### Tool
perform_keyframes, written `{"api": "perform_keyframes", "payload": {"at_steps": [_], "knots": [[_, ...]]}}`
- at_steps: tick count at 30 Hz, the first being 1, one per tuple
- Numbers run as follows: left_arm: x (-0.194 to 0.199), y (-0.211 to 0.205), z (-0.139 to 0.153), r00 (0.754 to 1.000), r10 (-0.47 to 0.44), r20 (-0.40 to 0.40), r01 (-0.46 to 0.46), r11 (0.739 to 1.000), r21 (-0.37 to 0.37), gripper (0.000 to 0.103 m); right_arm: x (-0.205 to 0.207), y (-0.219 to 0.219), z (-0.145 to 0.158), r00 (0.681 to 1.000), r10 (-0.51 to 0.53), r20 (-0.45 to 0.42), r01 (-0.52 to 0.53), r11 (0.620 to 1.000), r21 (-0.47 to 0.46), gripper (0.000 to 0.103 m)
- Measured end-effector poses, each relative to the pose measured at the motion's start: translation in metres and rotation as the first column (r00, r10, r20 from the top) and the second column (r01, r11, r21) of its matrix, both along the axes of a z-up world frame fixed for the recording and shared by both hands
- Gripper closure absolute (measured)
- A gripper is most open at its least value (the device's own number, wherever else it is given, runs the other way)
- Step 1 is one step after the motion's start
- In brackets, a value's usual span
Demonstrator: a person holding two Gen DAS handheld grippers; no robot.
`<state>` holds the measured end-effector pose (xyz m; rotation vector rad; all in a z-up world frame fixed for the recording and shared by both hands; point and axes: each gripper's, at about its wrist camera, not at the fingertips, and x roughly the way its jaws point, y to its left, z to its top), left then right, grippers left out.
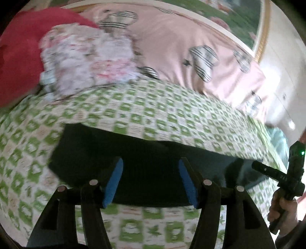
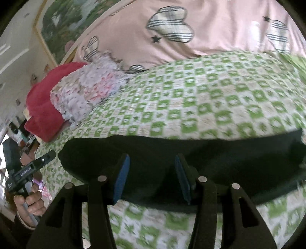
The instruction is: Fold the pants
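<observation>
Black pants [image 1: 133, 153] lie flat across a bed with a green-and-white checked cover [image 1: 153, 107]. They also show in the right wrist view [image 2: 210, 153]. My left gripper [image 1: 151, 172] is open, its blue pads wide apart above the pants' near edge, holding nothing. My right gripper [image 2: 151, 170] is open too, over the pants' near edge further right. The right gripper's body shows at the far right of the left wrist view [image 1: 286, 176]; the left one shows at the far left of the right wrist view [image 2: 24, 172].
A pink quilt with striped hearts [image 2: 191, 28] lies at the back of the bed. A red cushion [image 2: 45, 103] and a floral bundle [image 2: 84, 90] sit at the bed's left. A framed picture [image 1: 239, 15] hangs behind. Both views are motion-blurred.
</observation>
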<state>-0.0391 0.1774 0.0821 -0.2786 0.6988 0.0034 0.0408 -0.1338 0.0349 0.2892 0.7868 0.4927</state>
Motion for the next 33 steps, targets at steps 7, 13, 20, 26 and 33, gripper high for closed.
{"api": "perform_keyframes", "payload": {"at_steps": [7,13,20,26,33], "knots": [[0.026,-0.060,-0.004,0.987,-0.159,-0.023,0.160,0.986,0.040,0.041,-0.024,-0.051,-0.012,0.992,-0.119,-0.031,0.120,0.993,0.016,0.052],[0.045,-0.103,-0.012,0.962,-0.267,-0.064,0.270,0.962,0.045,0.034,-0.039,-0.088,-0.022,0.974,-0.217,-0.070,0.220,0.974,0.047,0.052],[0.073,-0.148,-0.019,0.918,-0.378,-0.115,0.387,0.919,0.071,0.031,-0.053,-0.134,-0.038,0.921,-0.366,-0.129,0.378,0.923,0.077,0.044],[0.104,-0.185,-0.023,0.874,-0.461,-0.155,0.475,0.877,0.069,0.027,-0.048,-0.162,-0.044,0.873,-0.457,-0.168,0.478,0.872,0.110,0.043],[0.141,-0.233,-0.027,0.799,-0.571,-0.191,0.587,0.808,0.041,0.026,-0.031,-0.189,-0.067,0.824,-0.512,-0.245,0.559,0.805,0.198,0.043]]}}
